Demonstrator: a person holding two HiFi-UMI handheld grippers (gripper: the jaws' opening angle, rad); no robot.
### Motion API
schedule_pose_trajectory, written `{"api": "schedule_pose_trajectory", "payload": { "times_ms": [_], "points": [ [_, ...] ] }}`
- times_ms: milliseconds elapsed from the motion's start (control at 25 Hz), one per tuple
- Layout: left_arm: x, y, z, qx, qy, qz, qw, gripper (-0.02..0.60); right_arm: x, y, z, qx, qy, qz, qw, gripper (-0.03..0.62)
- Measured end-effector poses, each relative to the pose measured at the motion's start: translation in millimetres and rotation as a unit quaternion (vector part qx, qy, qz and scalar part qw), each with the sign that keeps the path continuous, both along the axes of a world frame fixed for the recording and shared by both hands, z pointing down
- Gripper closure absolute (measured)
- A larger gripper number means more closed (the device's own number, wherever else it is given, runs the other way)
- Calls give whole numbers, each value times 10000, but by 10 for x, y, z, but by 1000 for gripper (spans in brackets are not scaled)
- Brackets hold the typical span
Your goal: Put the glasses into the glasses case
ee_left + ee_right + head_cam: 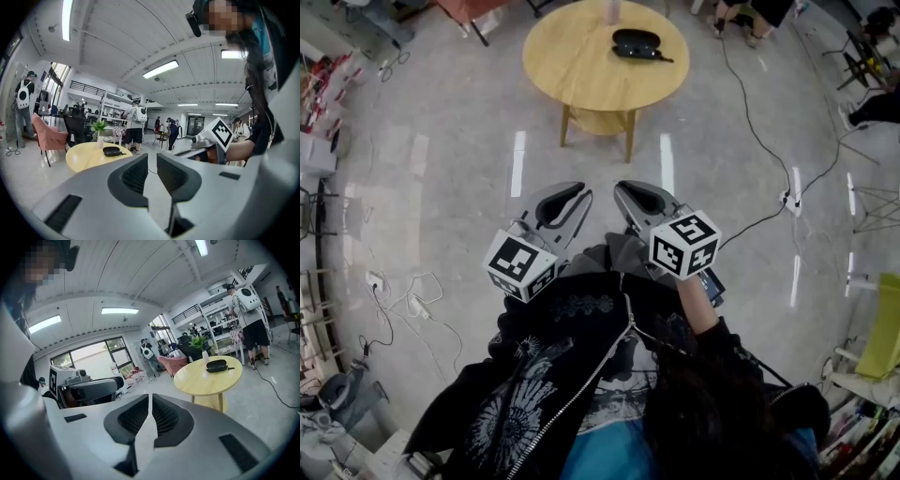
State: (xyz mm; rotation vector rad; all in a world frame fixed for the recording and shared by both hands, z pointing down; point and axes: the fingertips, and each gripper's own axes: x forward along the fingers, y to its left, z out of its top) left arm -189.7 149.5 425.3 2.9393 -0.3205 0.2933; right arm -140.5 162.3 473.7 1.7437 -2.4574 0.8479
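Note:
A black glasses case [635,39] lies on the far side of a round wooden table [581,80], with dark glasses [649,55] against its near edge, one temple arm pointing right. Both grippers are held over the floor, well short of the table. My left gripper [578,193] has its jaws a narrow gap apart with nothing between them [152,158]. My right gripper [622,188] is shut and empty [150,397]. The case also shows small and distant in the left gripper view [111,150] and the right gripper view [216,365].
A small white vase [611,11] with a plant stands behind the case. A black cable [766,141] runs over the floor right of the table to a power strip [786,198]. People [136,126] stand beyond the table, and a pink chair [47,138] is nearby.

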Motion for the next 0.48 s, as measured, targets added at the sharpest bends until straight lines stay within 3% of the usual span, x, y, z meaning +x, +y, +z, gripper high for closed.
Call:
{"api": "schedule_pose_trajectory", "payload": {
  "times_ms": [480],
  "points": [
    [35,28,-34,9,110,8,9999,529,49,24,-4,-45,104,-20,9999,543]
  ]
}}
